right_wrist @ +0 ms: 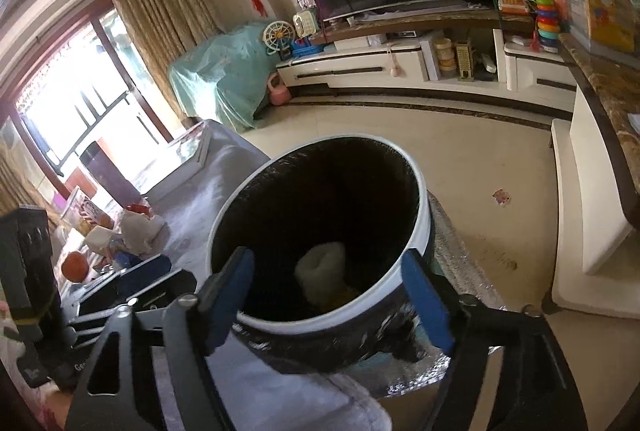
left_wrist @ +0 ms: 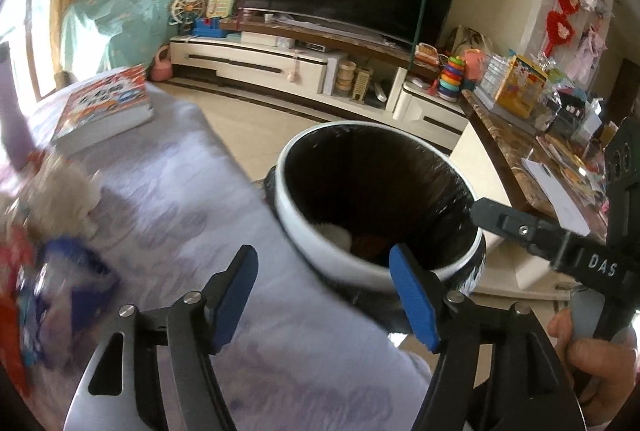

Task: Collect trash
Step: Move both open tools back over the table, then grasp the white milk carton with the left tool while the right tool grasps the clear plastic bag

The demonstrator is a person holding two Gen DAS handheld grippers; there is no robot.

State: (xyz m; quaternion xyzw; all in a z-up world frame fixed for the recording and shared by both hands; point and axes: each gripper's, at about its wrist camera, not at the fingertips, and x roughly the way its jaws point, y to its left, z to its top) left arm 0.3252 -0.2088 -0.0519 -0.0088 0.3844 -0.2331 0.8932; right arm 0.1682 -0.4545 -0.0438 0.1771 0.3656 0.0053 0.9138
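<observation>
A round bin with a white rim and black liner stands at the cloth-covered table's edge. In it lie a white crumpled tissue and something orange. My left gripper is open at the bin's near rim with nothing between its blue pads. My right gripper is open over the bin's mouth, also empty; one of its black fingers reaches over the rim from the right. Blurred on the table at left lie crumpled paper, a blue wrapper and red packaging.
A book lies at the table's far end. A marble-topped counter crowded with boxes runs along the right. Beyond are tiled floor, a TV stand and a television. A small scrap lies on the floor. A hand holds the right gripper.
</observation>
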